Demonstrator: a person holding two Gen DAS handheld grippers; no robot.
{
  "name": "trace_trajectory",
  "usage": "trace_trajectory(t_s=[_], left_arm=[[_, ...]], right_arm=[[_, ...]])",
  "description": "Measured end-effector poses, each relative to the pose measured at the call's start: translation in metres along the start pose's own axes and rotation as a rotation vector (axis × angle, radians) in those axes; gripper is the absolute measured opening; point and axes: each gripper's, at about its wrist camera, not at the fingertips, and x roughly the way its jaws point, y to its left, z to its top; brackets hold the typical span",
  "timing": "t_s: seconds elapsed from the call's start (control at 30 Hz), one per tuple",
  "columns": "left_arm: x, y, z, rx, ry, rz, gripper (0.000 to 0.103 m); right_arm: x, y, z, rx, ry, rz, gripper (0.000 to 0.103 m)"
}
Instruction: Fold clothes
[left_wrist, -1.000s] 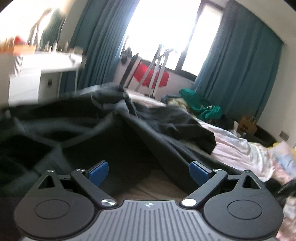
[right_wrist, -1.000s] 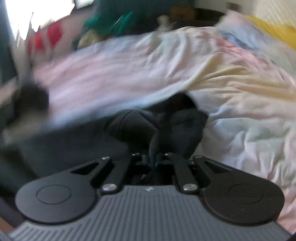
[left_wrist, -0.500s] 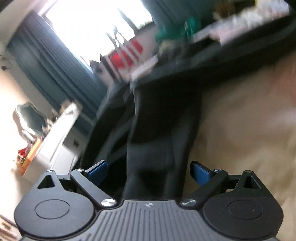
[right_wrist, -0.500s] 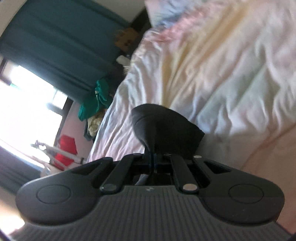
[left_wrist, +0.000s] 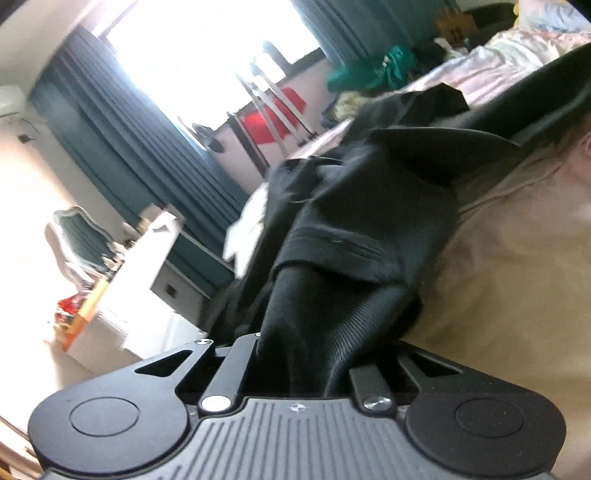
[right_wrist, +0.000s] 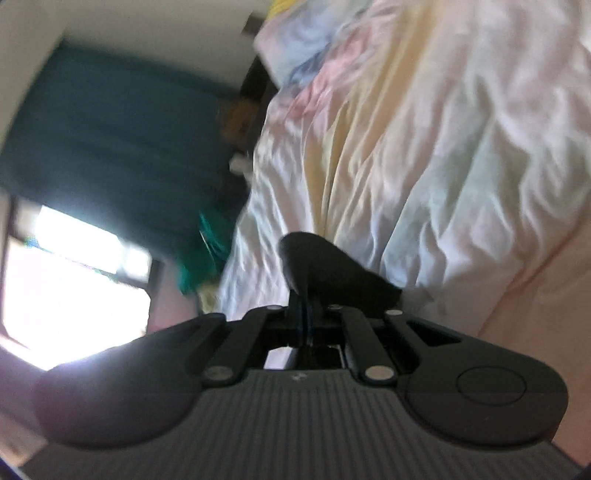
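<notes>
A black garment (left_wrist: 354, 229) stretches away from my left gripper (left_wrist: 306, 354) across the bed. The left gripper is shut on a thick bunch of this black cloth, which hides the fingertips. In the right wrist view, my right gripper (right_wrist: 304, 317) is shut on another part of the black garment (right_wrist: 325, 269), with a small fold sticking out beyond the closed jaws. Both views are tilted sideways.
A pastel tie-dye bedsheet (right_wrist: 443, 147) covers the bed. A beige surface (left_wrist: 517, 295) lies beside the garment. Teal curtains (left_wrist: 140, 155), a bright window, a white desk (left_wrist: 140, 280), a red item on a stand (left_wrist: 273, 118) and green clothes (left_wrist: 369, 70) stand behind.
My left gripper was open and has closed on the black garment. Both grippers have rolled sideways, with the right one holding its cloth throughout.
</notes>
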Motion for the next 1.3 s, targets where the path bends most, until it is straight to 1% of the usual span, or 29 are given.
trace_trajectory(t_s=[0.1, 0.17, 0.2, 0.27, 0.33, 0.43, 0.5, 0.53, 0.57, 0.6, 0.63, 0.67, 0.7, 0.73, 0.8, 0.83, 0.87, 0.9, 0.93, 0.97, 1.0, 1.07, 1.1, 1.23, 1.3], left_arm=[[-0.013, 0.023, -0.037, -0.015, 0.022, -0.009, 0.008], [-0.014, 0.031, -0.063, -0.035, 0.05, -0.028, 0.008], [-0.015, 0.031, -0.073, -0.038, 0.05, -0.029, 0.008], [-0.017, 0.027, -0.084, -0.034, 0.029, -0.015, 0.008], [-0.018, 0.027, -0.083, -0.06, 0.024, -0.006, 0.008], [-0.018, 0.028, -0.081, -0.083, 0.024, -0.001, 0.008], [-0.018, 0.028, -0.08, -0.083, 0.024, -0.001, 0.009], [-0.018, 0.027, -0.081, -0.083, 0.023, 0.0, 0.009], [-0.018, 0.024, -0.083, -0.084, 0.022, 0.001, 0.009], [-0.018, 0.022, -0.084, -0.088, 0.021, 0.003, 0.009], [-0.017, 0.022, -0.084, -0.097, 0.022, 0.003, 0.009], [-0.016, 0.022, -0.084, -0.11, 0.023, 0.003, 0.009], [-0.015, 0.022, -0.084, -0.122, 0.025, 0.002, 0.009], [-0.014, 0.022, -0.083, -0.134, 0.025, 0.002, 0.009], [-0.015, 0.022, -0.085, -0.16, 0.025, 0.001, 0.009], [-0.015, 0.022, -0.085, -0.174, 0.026, 0.0, 0.009], [-0.014, 0.023, -0.085, -0.189, 0.028, -0.002, 0.009], [-0.013, 0.025, -0.084, -0.209, 0.033, -0.008, 0.009], [-0.012, 0.029, -0.083, -0.232, 0.039, -0.018, 0.009], [-0.011, 0.033, -0.081, -0.25, 0.05, -0.029, 0.009], [-0.01, 0.037, -0.079, -0.265, 0.066, -0.039, 0.009], [-0.006, 0.048, -0.073, -0.307, 0.096, -0.069, 0.009], [-0.007, 0.055, -0.07, -0.33, 0.103, -0.086, 0.009], [-0.015, 0.076, -0.061, -0.354, 0.107, -0.142, 0.008], [-0.021, 0.08, -0.065, -0.331, 0.109, -0.161, 0.008]], right_arm=[[-0.009, -0.007, 0.002, 0.029, -0.02, -0.061, 0.004], [-0.015, -0.017, 0.002, 0.089, -0.025, -0.119, 0.004], [-0.017, -0.024, 0.002, 0.129, -0.023, -0.147, 0.004], [-0.016, -0.035, 0.0, 0.18, -0.009, -0.182, 0.005], [-0.014, -0.044, -0.001, 0.201, 0.012, -0.207, 0.005], [-0.007, -0.05, 0.002, 0.209, 0.054, -0.172, 0.008], [-0.002, -0.048, 0.006, 0.175, 0.078, -0.137, 0.009], [0.0, -0.045, 0.007, 0.153, 0.086, -0.104, 0.012], [0.002, -0.042, 0.009, 0.128, 0.094, -0.077, 0.025], [0.005, -0.037, 0.01, 0.094, 0.105, -0.068, 0.033], [0.009, -0.032, 0.009, 0.055, 0.115, -0.071, 0.05], [0.013, -0.027, 0.008, 0.016, 0.125, -0.075, 0.062], [0.017, -0.023, 0.007, -0.025, 0.134, -0.077, 0.067], [0.021, -0.019, 0.005, -0.069, 0.143, -0.09, 0.068], [0.029, -0.012, 0.0, -0.16, 0.169, -0.156, 0.067], [0.034, -0.01, -0.002, -0.204, 0.181, -0.192, 0.057], [0.038, -0.008, -0.005, -0.244, 0.19, -0.233, 0.033], [0.042, -0.006, -0.008, -0.279, 0.193, -0.265, 0.022], [0.044, -0.003, -0.01, -0.303, 0.189, -0.281, 0.008], [0.044, 0.0, -0.012, -0.324, 0.18, -0.286, 0.006], [0.041, 0.006, -0.011, -0.343, 0.153, -0.253, 0.006], [0.029, 0.021, -0.009, -0.386, 0.069, -0.133, 0.005], [0.025, 0.024, -0.007, -0.393, 0.046, -0.107, 0.005], [0.023, 0.006, -0.001, -0.341, 0.065, -0.213, 0.005], [0.023, -0.003, 0.002, -0.315, 0.075, -0.265, 0.005]])
